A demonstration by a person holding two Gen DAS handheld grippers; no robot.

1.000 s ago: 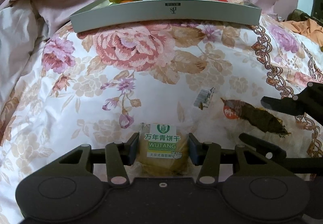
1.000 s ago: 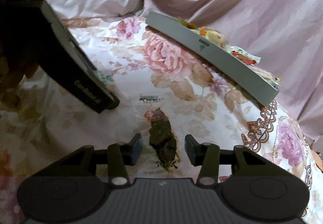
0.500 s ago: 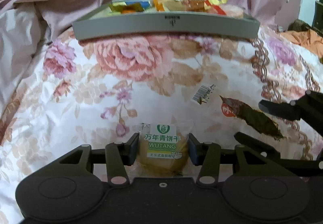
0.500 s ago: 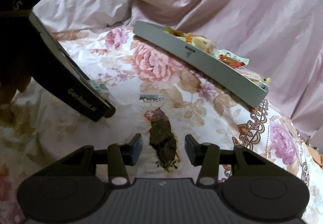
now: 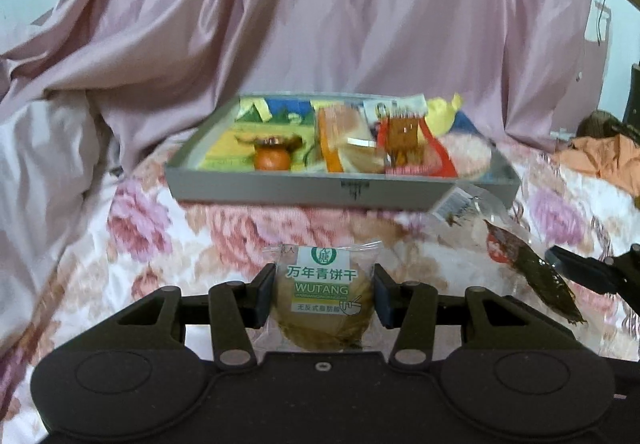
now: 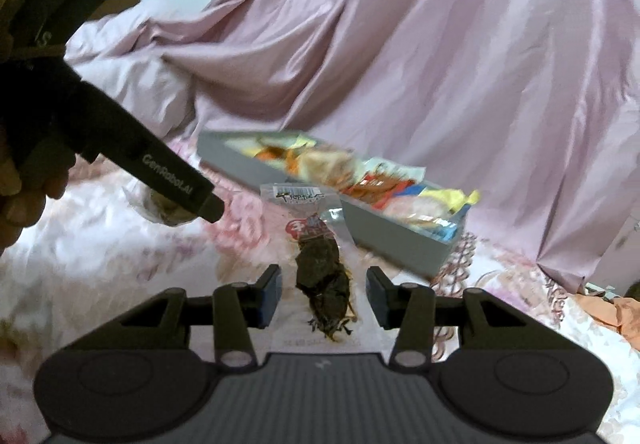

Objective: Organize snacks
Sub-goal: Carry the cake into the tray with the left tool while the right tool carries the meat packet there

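The left gripper (image 5: pixel 323 294) has its pads pressed on both sides of a clear-wrapped biscuit packet (image 5: pixel 323 298) with a green label. The right gripper (image 6: pixel 323 294) carries a clear packet of dark dried snack (image 6: pixel 322 276); its pads appear to meet the wrapper's clear edges, though the blur leaves that contact unsure.

Both packets hang above the floral bedspread (image 5: pixel 140 256), on the near side of the grey tray (image 5: pixel 304 192). The stretch of bedspread between the grippers and the tray's near wall is bare. The tray is crowded with wrapped snacks. Pink sheeting (image 5: pixel 320 11) rises close behind its far edge, and an orange cloth (image 5: pixel 600 159) lies far right.

A second ago both packets lay on the bedspread; now they are lifted clear, and the tray's inside shows over its near rim.
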